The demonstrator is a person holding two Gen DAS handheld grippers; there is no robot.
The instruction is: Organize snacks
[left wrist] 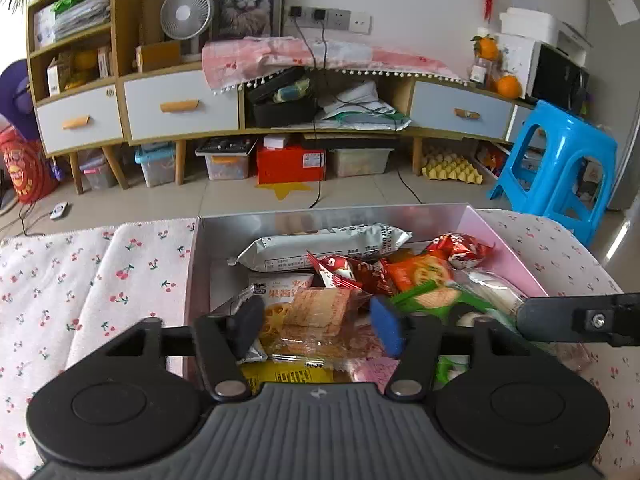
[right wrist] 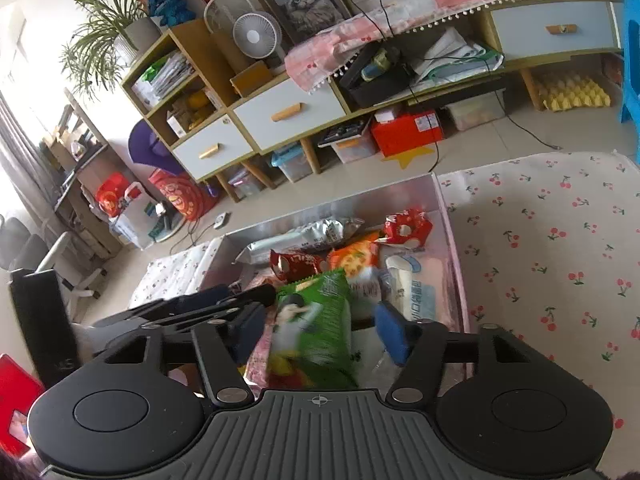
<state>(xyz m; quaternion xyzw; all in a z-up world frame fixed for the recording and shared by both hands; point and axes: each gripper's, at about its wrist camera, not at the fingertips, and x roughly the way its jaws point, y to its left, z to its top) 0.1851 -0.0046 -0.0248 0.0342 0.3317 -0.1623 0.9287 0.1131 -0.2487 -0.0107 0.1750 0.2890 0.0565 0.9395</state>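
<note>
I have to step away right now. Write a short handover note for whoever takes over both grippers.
Left gripper: jaws open, empty, hovering over a clear-wrapped cracker pack in the box.
Right gripper: jaws open around a green snack bag; blurred, not clamped.
Done: many snacks lie piled in the box, including a long silver pack and a red packet.
Left: whether any snacks remain outside cannot be told; the cherry-print cloth beside the box shows none.

A cherry-print cloth point(right wrist: 540, 240) covers the surface, bearing the snack box point(left wrist: 224, 228).

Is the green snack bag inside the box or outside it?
Inside: the green bag lies among other snacks between the box walls.
</note>
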